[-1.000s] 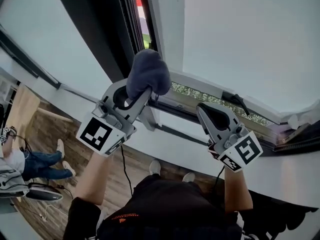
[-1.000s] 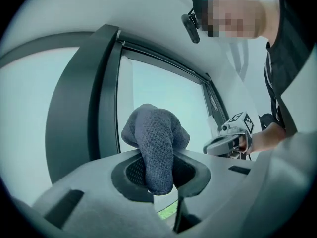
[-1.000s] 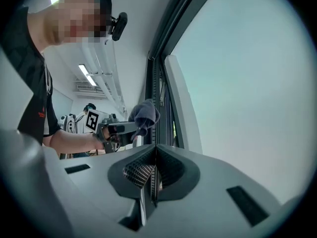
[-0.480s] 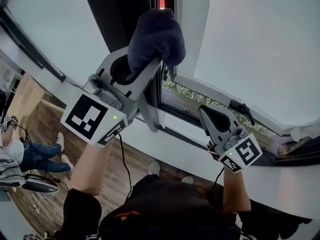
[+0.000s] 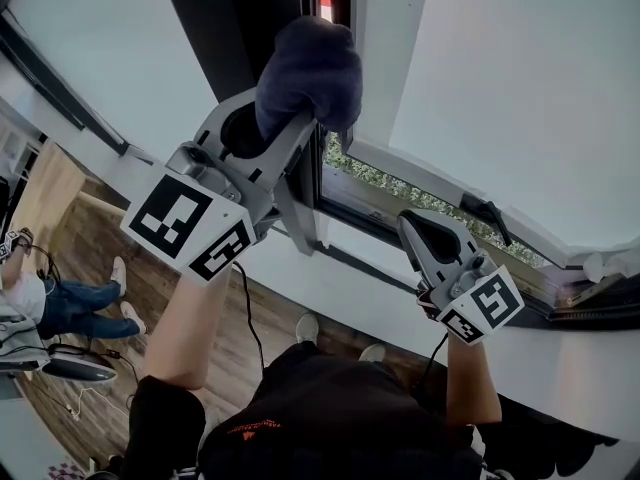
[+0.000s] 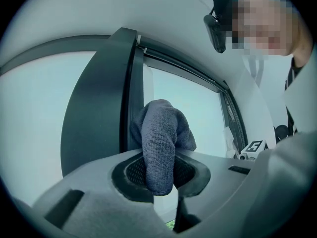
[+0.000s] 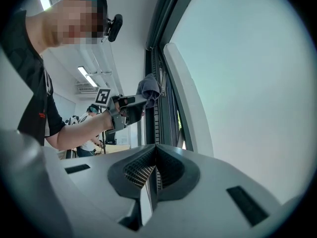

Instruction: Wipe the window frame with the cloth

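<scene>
Cloth (image 5: 308,68), clamped in your left tongs (image 5: 285,133), lies right at the upright frame (image 5: 225,28); your right tongs (image 5: 422,226), closed empty, sit well apart

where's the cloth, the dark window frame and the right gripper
cloth (image 5: 308,68), head view, middle of the bunched top
window frame (image 6: 91,108), left gripper view, the dark upright
right gripper (image 7: 155,150), right gripper view, where its shut tips meet

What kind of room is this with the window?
Probably an indoor workroom or office, right beside a big window. You can see the dark window frame, a wooden floor below, and long ceiling lights.
</scene>
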A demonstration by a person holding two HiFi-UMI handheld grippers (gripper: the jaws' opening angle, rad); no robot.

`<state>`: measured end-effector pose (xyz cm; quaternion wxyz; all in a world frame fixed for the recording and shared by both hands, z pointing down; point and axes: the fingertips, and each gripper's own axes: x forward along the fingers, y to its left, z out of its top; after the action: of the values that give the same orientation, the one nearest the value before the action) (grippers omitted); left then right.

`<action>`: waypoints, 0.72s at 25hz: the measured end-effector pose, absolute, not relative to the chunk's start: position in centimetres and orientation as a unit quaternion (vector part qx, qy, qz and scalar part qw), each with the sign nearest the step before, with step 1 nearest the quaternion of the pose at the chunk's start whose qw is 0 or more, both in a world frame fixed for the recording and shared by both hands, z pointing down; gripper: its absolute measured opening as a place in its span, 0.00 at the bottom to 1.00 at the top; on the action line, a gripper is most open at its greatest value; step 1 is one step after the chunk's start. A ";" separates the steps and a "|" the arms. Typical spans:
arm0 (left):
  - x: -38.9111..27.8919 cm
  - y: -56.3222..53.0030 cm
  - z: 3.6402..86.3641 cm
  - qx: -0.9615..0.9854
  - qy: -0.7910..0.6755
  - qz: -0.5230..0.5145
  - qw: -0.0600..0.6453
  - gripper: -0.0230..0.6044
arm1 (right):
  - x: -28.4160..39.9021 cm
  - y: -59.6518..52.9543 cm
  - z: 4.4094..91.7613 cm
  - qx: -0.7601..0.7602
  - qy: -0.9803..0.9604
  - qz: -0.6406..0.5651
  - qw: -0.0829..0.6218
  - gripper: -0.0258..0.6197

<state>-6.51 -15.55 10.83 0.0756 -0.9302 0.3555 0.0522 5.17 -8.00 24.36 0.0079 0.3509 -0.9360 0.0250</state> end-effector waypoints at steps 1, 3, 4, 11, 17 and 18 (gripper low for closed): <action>-6.5 -15.5 11.2 -0.930 0.356 0.053 0.071 0.14 | 5.2 -8.0 24.5 0.351 -0.936 0.027 0.009 0.05; -6.7 -15.5 12.1 -0.930 0.357 0.054 0.059 0.14 | 5.2 -7.9 24.8 0.350 -0.936 0.030 0.012 0.05; -6.8 -15.5 12.6 -0.931 0.358 0.055 0.051 0.14 | 5.1 -7.9 25.0 0.349 -0.937 0.031 0.013 0.05; -7.5 -15.7 17.1 -0.930 0.364 0.050 0.002 0.14 | 4.2 -7.8 26.6 0.339 -0.939 0.045 0.027 0.05; -7.3 -15.7 21.3 -0.929 0.367 0.043 -0.040 0.14 | 4.1 -7.5 28.2 0.335 -0.939 0.061 0.040 0.05; -7.2 -15.7 22.1 -0.928 0.367 0.042 -0.047 0.14 | 4.1 -7.4 28.5 0.334 -0.939 0.063 0.042 0.05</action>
<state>-7.18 -15.71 22.08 -0.0474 -0.9281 0.3669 0.0419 4.15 -7.45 28.52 0.0423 0.3344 -0.9393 0.0635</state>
